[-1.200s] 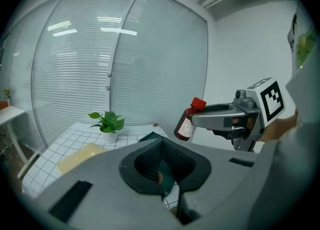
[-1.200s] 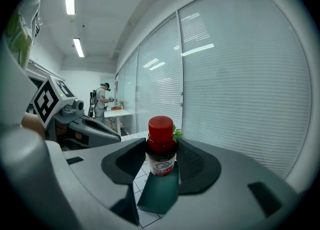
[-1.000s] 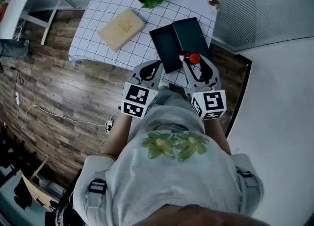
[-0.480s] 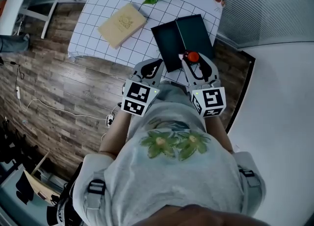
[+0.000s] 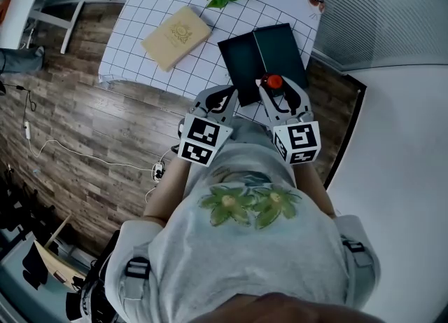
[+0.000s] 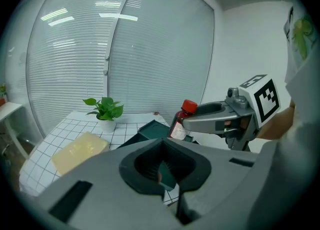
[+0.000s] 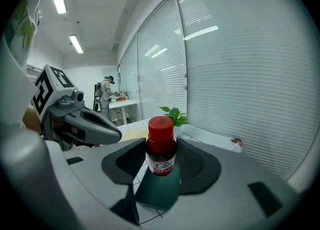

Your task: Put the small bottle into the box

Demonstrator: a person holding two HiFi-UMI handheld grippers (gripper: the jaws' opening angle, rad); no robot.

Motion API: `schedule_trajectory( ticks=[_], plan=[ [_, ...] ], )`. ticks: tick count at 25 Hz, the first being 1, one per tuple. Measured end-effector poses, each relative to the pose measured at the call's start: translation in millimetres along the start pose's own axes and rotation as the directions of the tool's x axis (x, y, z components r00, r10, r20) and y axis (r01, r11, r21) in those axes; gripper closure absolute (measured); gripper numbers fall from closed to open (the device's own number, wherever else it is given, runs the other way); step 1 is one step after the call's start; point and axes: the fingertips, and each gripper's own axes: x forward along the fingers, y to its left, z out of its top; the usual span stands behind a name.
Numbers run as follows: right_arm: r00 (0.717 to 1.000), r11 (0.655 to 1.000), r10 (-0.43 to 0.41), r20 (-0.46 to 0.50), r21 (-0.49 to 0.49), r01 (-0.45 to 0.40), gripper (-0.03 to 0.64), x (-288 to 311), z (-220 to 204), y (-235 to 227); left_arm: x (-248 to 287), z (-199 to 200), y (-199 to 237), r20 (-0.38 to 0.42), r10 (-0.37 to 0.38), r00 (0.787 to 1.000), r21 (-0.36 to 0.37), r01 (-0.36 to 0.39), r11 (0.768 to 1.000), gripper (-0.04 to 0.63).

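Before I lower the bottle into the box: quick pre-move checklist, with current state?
1. Grip: the right gripper is shut on the small brown bottle with a red cap, which stands upright. ok.
2. Box open: the dark green box lies opened flat on the white gridded tablecloth. ok.
3. Box interior free: the head view shows nothing in either half. ok.
4. Bottle over the box: its cap overlaps the box's near edge in the head view, but its height is unclear. cannot tell.
5. Left gripper out of the way: shut, empty, beside the right gripper. ok.
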Motion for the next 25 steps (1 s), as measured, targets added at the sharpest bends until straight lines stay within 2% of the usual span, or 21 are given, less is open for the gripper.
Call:
schedule_trajectory(
  ticks=[20, 25],
  plan=[
    [0.998, 0.999, 0.011, -0.065, 0.031, -0.009, 0.428, 22.8, -29.7, -8.3, 7.5, -3.3, 17.6, -0.030, 0.030, 0.999, -0.023, -0.031, 0.999, 0.589],
    [0.997, 1.000, 0.014, -0.075, 0.027, -0.012, 0.428, 23.5, -33.6, -6.7, 7.6, -4.2, 16.1, -0.036, 0.037, 0.999, -0.006, -0.037, 0.999, 0.589]
  ],
)
